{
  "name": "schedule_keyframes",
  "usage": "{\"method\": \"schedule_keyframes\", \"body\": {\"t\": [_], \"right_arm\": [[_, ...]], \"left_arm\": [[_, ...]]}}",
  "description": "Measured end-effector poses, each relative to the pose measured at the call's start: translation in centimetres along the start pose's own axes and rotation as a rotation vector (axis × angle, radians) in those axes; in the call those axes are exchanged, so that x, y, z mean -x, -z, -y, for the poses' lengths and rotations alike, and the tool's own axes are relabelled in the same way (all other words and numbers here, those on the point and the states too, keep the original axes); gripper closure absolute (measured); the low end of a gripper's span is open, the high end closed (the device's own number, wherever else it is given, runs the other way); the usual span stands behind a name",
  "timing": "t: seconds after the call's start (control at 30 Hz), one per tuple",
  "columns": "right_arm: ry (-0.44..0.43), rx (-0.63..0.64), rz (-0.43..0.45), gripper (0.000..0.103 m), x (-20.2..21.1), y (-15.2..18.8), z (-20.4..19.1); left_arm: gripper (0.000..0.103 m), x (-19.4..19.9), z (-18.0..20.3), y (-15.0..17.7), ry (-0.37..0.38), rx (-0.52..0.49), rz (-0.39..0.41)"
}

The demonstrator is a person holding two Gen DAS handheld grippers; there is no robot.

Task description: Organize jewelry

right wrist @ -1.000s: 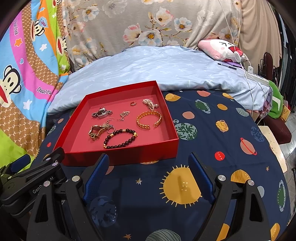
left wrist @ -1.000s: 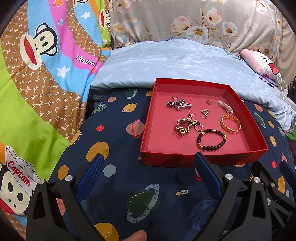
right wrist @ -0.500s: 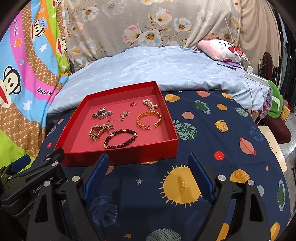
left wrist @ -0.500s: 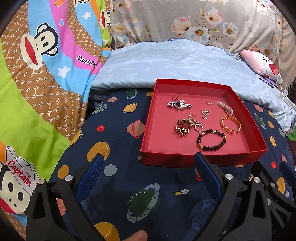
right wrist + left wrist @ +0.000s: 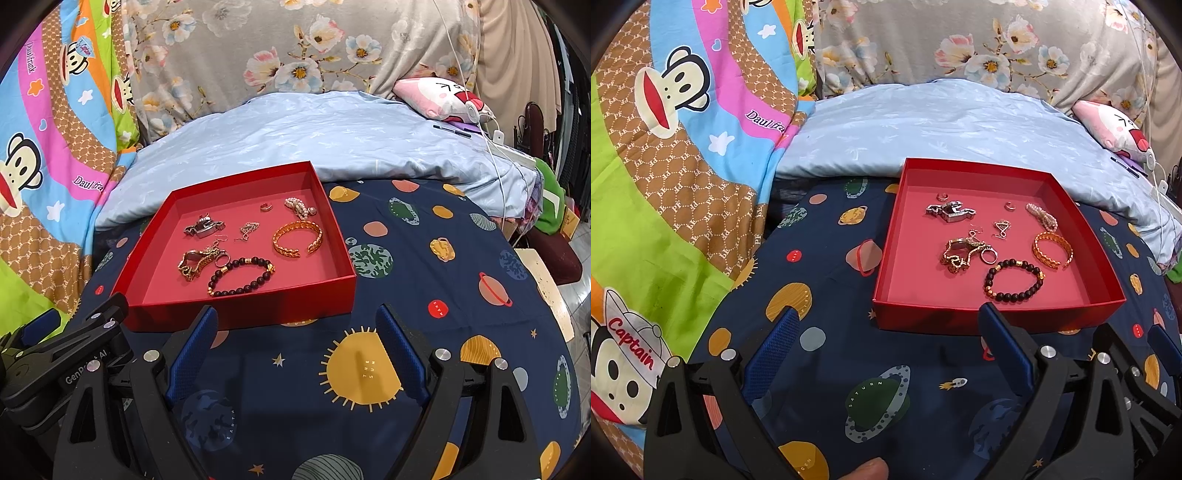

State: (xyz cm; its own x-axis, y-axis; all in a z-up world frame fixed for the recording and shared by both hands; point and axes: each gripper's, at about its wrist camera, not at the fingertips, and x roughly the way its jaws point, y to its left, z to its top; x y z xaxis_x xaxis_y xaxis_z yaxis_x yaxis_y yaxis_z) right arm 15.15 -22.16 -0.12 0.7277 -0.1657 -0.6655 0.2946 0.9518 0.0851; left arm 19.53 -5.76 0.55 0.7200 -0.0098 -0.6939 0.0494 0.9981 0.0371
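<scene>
A shallow red tray (image 5: 993, 320) (image 5: 243, 314) lies on a navy planet-print sheet. In it are a dark bead bracelet (image 5: 1014, 279) (image 5: 242, 277), a gold cuff bangle (image 5: 1052, 249) (image 5: 297, 239), a tangle of gold chain with rings (image 5: 966, 251) (image 5: 199, 260), a silver piece (image 5: 951, 210) (image 5: 204, 227), a pearl strand (image 5: 1041, 218) (image 5: 300, 207) and small rings. My left gripper (image 5: 888, 319) stands open just short of the tray's near wall. My right gripper (image 5: 297, 319) is open too, at the tray's near right corner. Neither holds anything.
A pale blue quilt (image 5: 332, 136) is bunched behind the tray. A cartoon-monkey blanket (image 5: 665, 166) rises on the left. A pink plush (image 5: 439, 99) and white cables (image 5: 495, 136) lie at the back right, where the bed drops off. A fingertip (image 5: 866, 470) shows at the bottom edge.
</scene>
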Motion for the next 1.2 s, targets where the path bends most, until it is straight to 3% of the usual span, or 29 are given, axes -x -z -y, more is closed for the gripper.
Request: {"method": "schedule_keyframes", "body": {"t": [1.2], "right_arm": [[0.003,0.0,-0.01,0.017,-0.28,0.15,-0.3]], "left_arm": [[0.008,-0.12,0.27,-0.12,-0.025,-0.014,0.01]]}}
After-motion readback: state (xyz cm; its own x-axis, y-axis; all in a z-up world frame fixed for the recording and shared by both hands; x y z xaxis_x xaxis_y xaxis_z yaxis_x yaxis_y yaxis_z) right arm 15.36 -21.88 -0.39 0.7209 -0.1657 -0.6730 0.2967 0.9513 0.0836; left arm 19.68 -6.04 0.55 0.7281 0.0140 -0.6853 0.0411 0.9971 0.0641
